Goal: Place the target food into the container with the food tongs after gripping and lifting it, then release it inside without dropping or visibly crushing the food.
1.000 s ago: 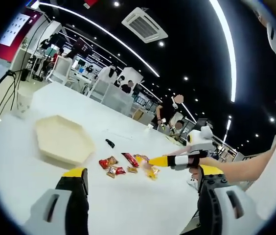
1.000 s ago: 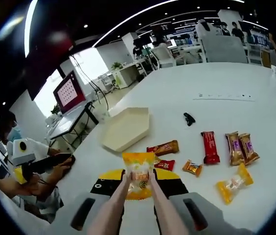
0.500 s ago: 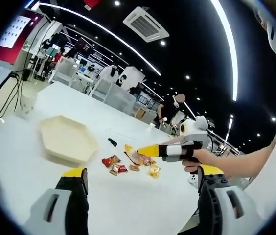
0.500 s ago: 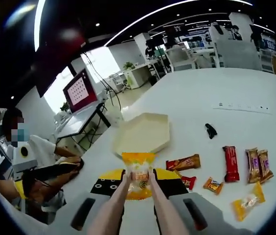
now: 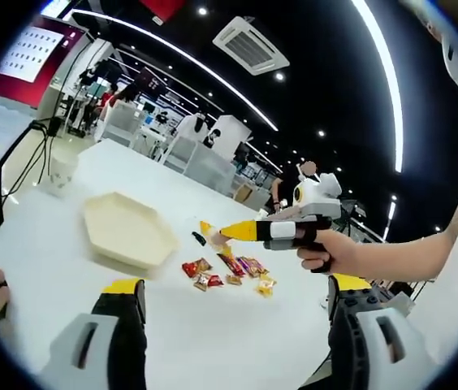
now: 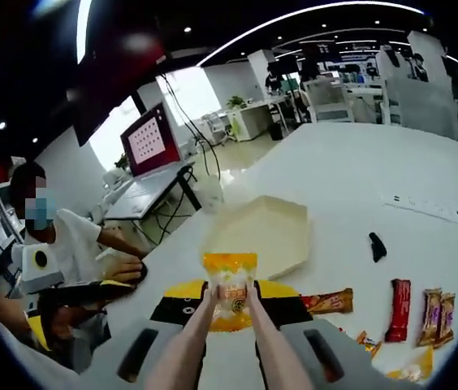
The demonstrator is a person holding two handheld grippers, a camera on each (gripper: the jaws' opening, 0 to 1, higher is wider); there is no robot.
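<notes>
Right tongs (image 6: 230,294), clenched on yellow packet (image 6: 230,284), now nearer hexagonal container (image 6: 263,237); left tongs (image 5: 237,292) spread.

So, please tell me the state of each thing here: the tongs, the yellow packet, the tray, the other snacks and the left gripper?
Tongs: shut on the yellow packet.
Yellow packet: gripped, lifted off the table, not visibly crushed.
Tray: lying flat on the table, nothing visible inside.
Other snacks: lying loose on the table, beside the tray.
Left gripper: open, holding nothing.
</notes>
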